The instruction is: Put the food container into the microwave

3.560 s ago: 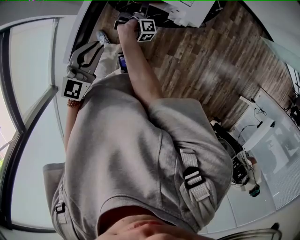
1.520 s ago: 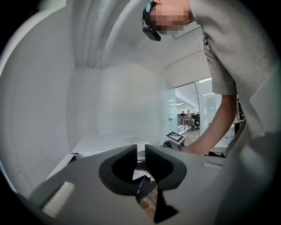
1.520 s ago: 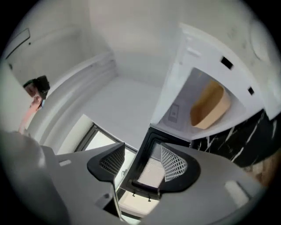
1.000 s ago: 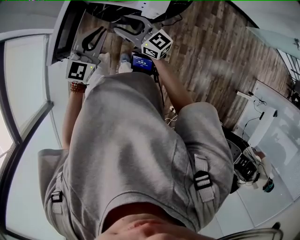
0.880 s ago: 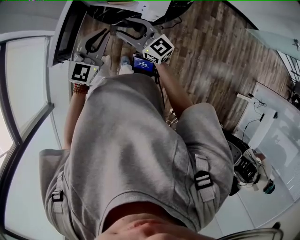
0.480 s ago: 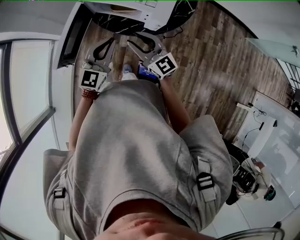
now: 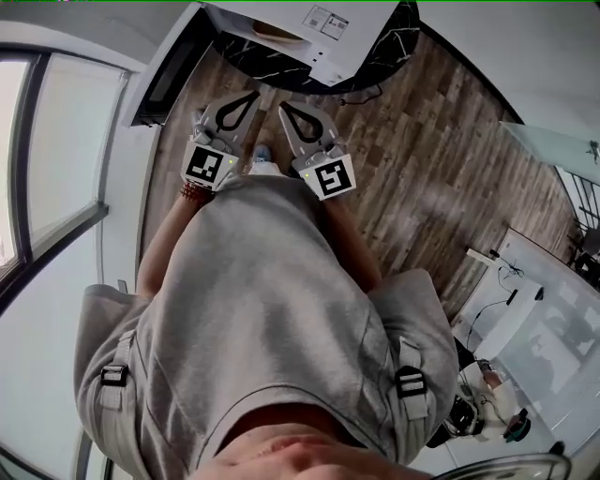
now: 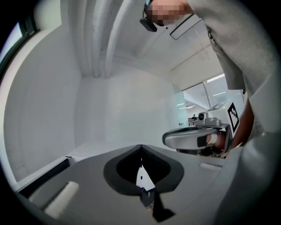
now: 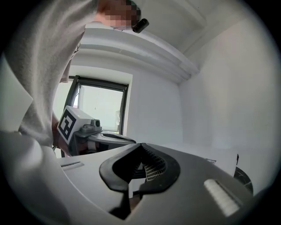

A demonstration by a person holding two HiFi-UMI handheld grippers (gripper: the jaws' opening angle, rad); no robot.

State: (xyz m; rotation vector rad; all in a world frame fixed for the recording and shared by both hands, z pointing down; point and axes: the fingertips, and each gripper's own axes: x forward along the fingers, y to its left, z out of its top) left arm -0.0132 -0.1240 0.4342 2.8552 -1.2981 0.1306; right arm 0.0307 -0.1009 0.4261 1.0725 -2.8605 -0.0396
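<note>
- Jaws of the left hand-held gripper and right hand-held gripper have just been closing; both are shut and empty.
- A tan shape sits inside the microwave at the top of the frame, probably the food container.
- The door looks open, so closing it likely remains.

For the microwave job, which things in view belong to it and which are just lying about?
Job: microwave; left gripper, right gripper, both just closed on nothing. Container not clearly visible.
Lying about: dark round table, white desk, floor gear.
</note>
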